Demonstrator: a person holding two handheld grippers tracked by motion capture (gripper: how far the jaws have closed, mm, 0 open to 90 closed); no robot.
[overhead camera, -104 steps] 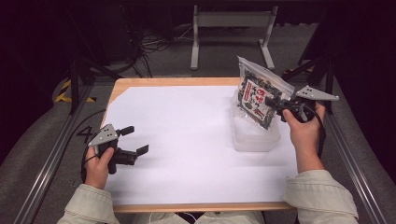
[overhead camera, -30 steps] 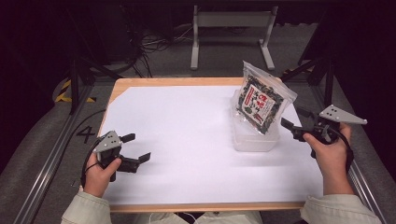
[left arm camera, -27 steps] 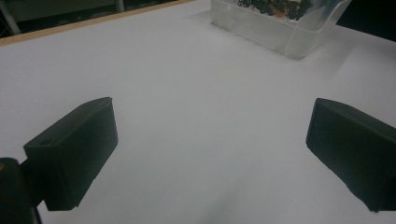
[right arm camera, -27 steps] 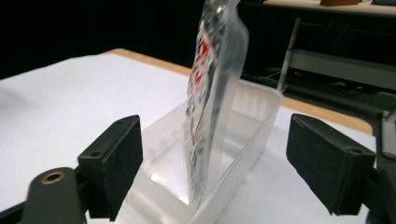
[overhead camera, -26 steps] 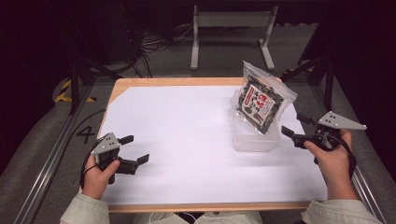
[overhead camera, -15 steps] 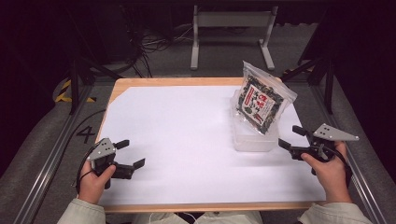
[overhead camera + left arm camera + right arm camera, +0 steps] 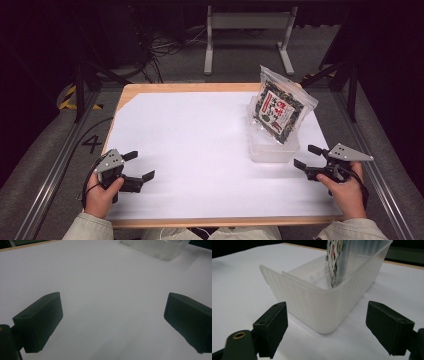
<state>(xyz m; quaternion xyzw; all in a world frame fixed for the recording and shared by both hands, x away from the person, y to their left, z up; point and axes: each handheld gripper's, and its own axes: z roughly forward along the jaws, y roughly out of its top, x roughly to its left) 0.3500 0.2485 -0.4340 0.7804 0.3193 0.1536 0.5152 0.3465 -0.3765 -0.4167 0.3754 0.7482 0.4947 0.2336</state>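
A clear plastic bin (image 7: 272, 150) stands on the white table cover at the right. A printed snack bag (image 7: 280, 107) stands upright in it, leaning toward the far right. My right gripper (image 7: 307, 156) is low over the table just right of the bin, open and empty; in the right gripper view the bin's near corner (image 7: 322, 307) sits ahead of my right gripper (image 7: 325, 327), and the bag (image 7: 335, 260) rises inside. My left gripper (image 7: 140, 166) rests at the near left, open, with nothing between the wide-apart jaws of my left gripper (image 7: 112, 322).
The white cover (image 7: 200, 145) lies over a wooden table whose edge (image 7: 220, 220) shows at the front. A metal rail (image 7: 50, 175) runs along the left side, and a stand and cables (image 7: 160, 47) sit on the floor beyond the table.
The right hand let go of the bag, left it standing in the bin, then drew back toward me and sank to the table. The left hand slid slightly nearer to me.
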